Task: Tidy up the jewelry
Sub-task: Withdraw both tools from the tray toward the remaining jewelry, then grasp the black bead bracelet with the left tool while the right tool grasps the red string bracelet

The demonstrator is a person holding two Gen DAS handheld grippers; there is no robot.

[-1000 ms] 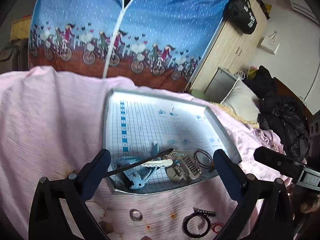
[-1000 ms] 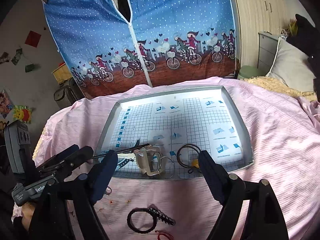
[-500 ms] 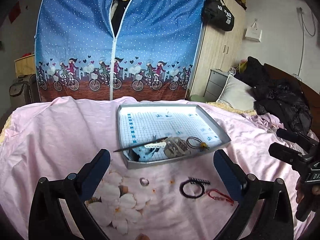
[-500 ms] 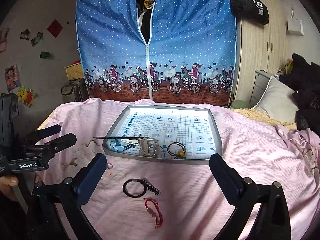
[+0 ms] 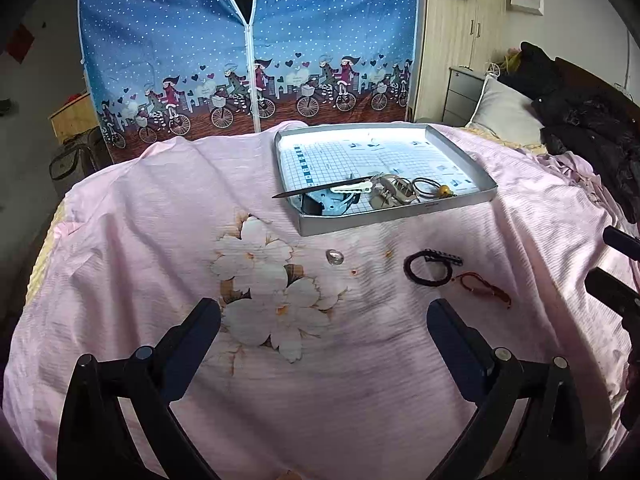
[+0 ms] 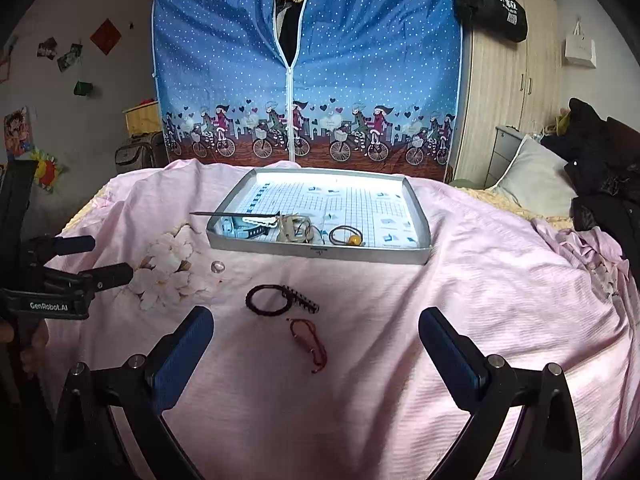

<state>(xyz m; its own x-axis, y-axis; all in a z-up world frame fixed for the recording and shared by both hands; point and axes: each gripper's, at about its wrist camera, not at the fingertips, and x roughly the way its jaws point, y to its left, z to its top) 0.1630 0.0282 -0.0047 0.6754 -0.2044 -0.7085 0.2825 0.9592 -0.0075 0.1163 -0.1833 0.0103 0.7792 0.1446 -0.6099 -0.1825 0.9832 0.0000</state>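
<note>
Both claws stand wide apart and hold nothing. The left gripper [image 5: 323, 322] hovers above the pink bedspread [image 5: 160, 208], its blue-padded fingers [image 5: 192, 336] spread on either side of the printed white flower [image 5: 264, 280] and touching none of the jewelry. In the right wrist view the same tool shows at the left edge, gripped from below by a hand [image 6: 30, 344], its fingers pointing toward the middle of the bed.

The right gripper [image 6: 316, 336] also hangs over the bedspread with its jaws fully spread. The red cord bracelet [image 6: 310, 340] lies between its fingertips but farther off, untouched. Just beyond that lies a black bead bracelet [image 6: 266, 300] touching a small black comb clip [image 6: 302, 300]. A small silvery ring [image 6: 217, 267] rests alone nearer the flower print.

The grey tray [image 6: 320, 254] sits farther back on the bed, lined with a gridded sheet. Along its near edge lie a thin dark hair stick [image 6: 236, 213] jutting over the left rim, a white hair clip [image 6: 260, 220], a blue clip [image 6: 236, 228], a beige claw clip [image 6: 294, 230] and a black hair tie with a yellow bead [image 6: 346, 237].
</note>
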